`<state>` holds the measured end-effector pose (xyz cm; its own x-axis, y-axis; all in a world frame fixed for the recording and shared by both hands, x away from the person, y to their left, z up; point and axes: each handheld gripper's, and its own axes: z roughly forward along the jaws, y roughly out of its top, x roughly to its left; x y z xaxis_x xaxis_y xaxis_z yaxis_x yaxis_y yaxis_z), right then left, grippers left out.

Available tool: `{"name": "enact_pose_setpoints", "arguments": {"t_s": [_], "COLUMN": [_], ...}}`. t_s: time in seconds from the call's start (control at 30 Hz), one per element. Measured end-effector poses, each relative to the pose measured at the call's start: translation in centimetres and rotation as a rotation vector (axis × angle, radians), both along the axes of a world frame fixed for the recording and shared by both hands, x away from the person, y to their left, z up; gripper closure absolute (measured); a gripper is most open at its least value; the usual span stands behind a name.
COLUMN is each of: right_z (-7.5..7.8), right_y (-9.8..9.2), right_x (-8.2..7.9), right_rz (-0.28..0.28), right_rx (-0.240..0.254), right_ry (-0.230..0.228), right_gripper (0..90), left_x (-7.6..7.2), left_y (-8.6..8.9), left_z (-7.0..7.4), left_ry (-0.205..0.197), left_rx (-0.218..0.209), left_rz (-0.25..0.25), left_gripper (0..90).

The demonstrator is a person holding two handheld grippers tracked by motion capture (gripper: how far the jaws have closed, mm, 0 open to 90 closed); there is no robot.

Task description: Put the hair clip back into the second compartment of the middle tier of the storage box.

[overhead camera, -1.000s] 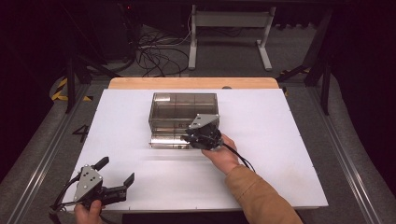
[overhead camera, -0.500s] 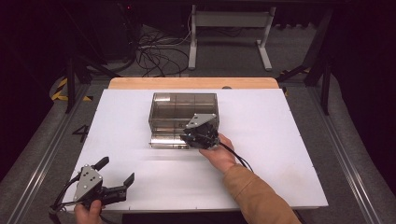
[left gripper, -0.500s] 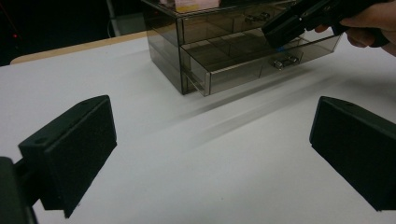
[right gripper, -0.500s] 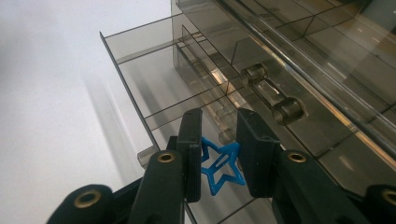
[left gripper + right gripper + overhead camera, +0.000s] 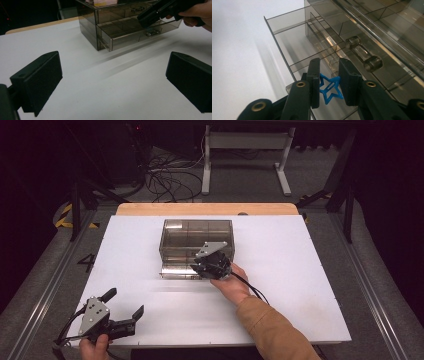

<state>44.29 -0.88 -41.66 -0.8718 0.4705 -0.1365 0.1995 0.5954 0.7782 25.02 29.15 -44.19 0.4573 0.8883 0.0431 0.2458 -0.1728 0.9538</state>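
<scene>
Barely shifted since a second ago, the right gripper [image 5: 329,83] pinches a small blue star-shaped plastic clip [image 5: 329,88] over the open lower drawer [image 5: 294,47] of the smoky clear-plastic drawer box [image 5: 196,236]; release remains, apparently. The left gripper [image 5: 122,309] rests released, well apart.

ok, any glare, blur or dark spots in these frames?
High view: white table is bright, the floor around it nearly black. Left gripper view: the organizer is soft, with streaky smears on the table in front. Right gripper view: glare streaks on the drawer walls; the blue star clip is sharp.
</scene>
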Motion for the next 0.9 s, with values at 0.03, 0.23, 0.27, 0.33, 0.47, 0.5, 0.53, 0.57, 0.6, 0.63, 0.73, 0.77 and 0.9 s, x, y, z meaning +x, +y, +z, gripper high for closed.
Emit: {"name": "enact_pose_setpoints", "arguments": {"t_s": [0.03, 0.23, 0.27, 0.33, 0.47, 0.5, 0.53, 0.57, 0.6, 0.63, 0.73, 0.77, 0.9], "right_z": [0.0, 0.0, 0.1, 0.2, 0.7, 0.8, 0.9, 1.0, 1.2, 1.4, 2.0, 2.1, 2.7], "right_y": [0.0, 0.0, -0.1, -0.1, -0.4, -0.4, -0.5, -0.6, -0.7, -0.8, -1.2, -1.3, -1.7], "right_x": [0.0, -0.1, -0.1, -0.2, -0.5, -0.6, -0.7, -0.8, -1.0, -1.1, -1.6, -1.7, -2.1], "right_rz": [0.000, 0.008, 0.008, 0.011, 0.014, 0.015, 0.018, 0.017, 0.019, 0.019, 0.024, 0.026, 0.031], "right_rx": [0.001, 0.005, 0.005, 0.008, 0.025, 0.027, 0.031, 0.038, 0.045, 0.049, 0.060, 0.064, 0.084], "right_ry": [0.000, 0.005, 0.005, 0.001, 0.003, -0.001, -0.002, 0.001, -0.002, -0.002, -0.018, -0.020, -0.025], "right_gripper": [71.7, 67.9, 67.8, 67.4, 65.2, 64.4, 63.6, 62.9, 61.9, 61.4, 61.0, 60.8, 60.6], "left_x": [0.0, 0.0, 0.0, 0.0, 0.0, 0.0, 0.0, 0.0, 0.0, 0.0, 0.0, 0.0, 0.0], "left_y": [0.0, 0.0, 0.0, 0.0, 0.0, 0.0, 0.0, 0.0, 0.0, 0.0, 0.0, 0.0, -0.1], "left_z": [0.0, 0.0, 0.0, 0.0, 0.0, 0.0, 0.0, 0.0, 0.0, 0.0, 0.0, 0.0, 0.0], "left_ry": [-0.001, 0.000, 0.000, 0.000, 0.000, 0.001, 0.001, 0.001, 0.001, -0.001, 0.000, 0.000, 0.000], "left_rx": [-0.002, -0.002, 0.000, 0.000, 0.001, 0.001, 0.001, 0.000, 0.000, -0.002, -0.002, -0.002, 0.001], "left_rz": [0.000, 0.001, 0.001, 0.000, 0.001, 0.000, 0.000, 0.001, 0.000, 0.000, 0.000, 0.000, 0.000], "left_gripper": [1.2, 1.2, 1.2, 1.2, 1.2, 1.2, 1.2, 1.2, 1.2, 1.3, 1.2, 1.3, 1.2]}}
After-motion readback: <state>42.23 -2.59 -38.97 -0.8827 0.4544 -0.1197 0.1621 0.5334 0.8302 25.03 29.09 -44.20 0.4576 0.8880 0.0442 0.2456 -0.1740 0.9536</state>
